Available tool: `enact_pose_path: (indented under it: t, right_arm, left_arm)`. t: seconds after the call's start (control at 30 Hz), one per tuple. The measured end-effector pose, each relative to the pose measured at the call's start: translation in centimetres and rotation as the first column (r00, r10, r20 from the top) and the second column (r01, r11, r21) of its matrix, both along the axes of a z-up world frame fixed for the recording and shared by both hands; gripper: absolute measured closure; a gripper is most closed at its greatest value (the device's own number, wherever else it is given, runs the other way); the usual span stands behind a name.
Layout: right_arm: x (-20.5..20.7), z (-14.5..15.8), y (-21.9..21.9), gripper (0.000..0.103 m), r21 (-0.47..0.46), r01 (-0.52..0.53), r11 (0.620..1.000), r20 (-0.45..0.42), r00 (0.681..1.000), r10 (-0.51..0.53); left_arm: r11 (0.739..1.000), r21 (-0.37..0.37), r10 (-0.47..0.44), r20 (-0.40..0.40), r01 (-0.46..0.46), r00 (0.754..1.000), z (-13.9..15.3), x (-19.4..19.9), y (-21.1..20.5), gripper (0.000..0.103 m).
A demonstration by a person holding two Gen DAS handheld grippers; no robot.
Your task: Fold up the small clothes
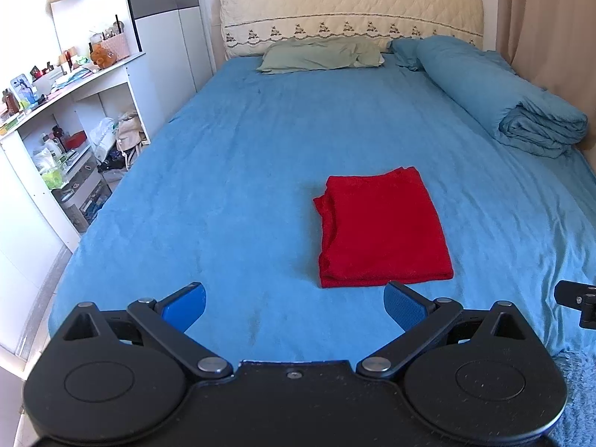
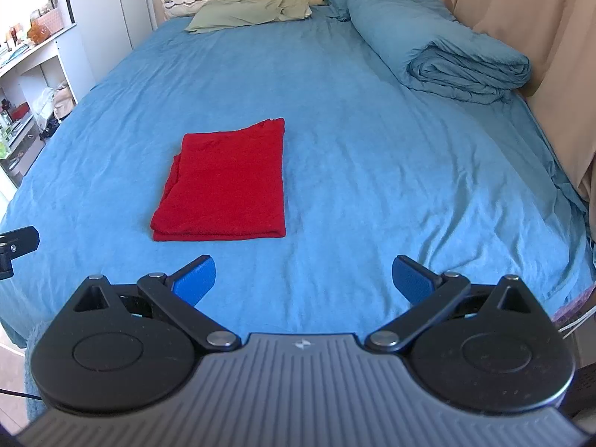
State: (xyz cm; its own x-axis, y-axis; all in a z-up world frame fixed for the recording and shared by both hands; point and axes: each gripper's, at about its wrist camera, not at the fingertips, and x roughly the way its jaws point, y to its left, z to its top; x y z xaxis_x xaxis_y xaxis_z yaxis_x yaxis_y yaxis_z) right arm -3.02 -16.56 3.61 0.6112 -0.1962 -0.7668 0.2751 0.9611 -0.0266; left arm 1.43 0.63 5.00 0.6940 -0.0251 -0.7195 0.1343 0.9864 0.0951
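Observation:
A red garment [image 1: 383, 227] lies folded into a neat rectangle on the blue bedsheet [image 1: 238, 186]. It also shows in the right wrist view [image 2: 223, 182]. My left gripper [image 1: 294, 303] is open and empty, held above the sheet near the bed's front edge, with the garment ahead and to its right. My right gripper [image 2: 303, 279] is open and empty too, with the garment ahead and to its left. Neither gripper touches the garment.
A green pillow [image 1: 320, 54] lies at the headboard. A rolled blue duvet [image 1: 495, 89] runs along the bed's right side by a beige curtain [image 2: 540, 29]. White shelves [image 1: 63, 119] full of small items stand left of the bed.

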Motion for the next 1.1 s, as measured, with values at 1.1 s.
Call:
enact_pose_path:
  t: [1.1]
  right_arm:
    - [0.09, -0.09, -0.39, 0.000, 0.010, 0.001, 1.000, 0.003, 1.000, -0.001]
  left_arm:
    - [1.000, 0.007, 0.012, 0.037, -0.013, 0.999, 0.30, -0.28, -0.02, 0.000]
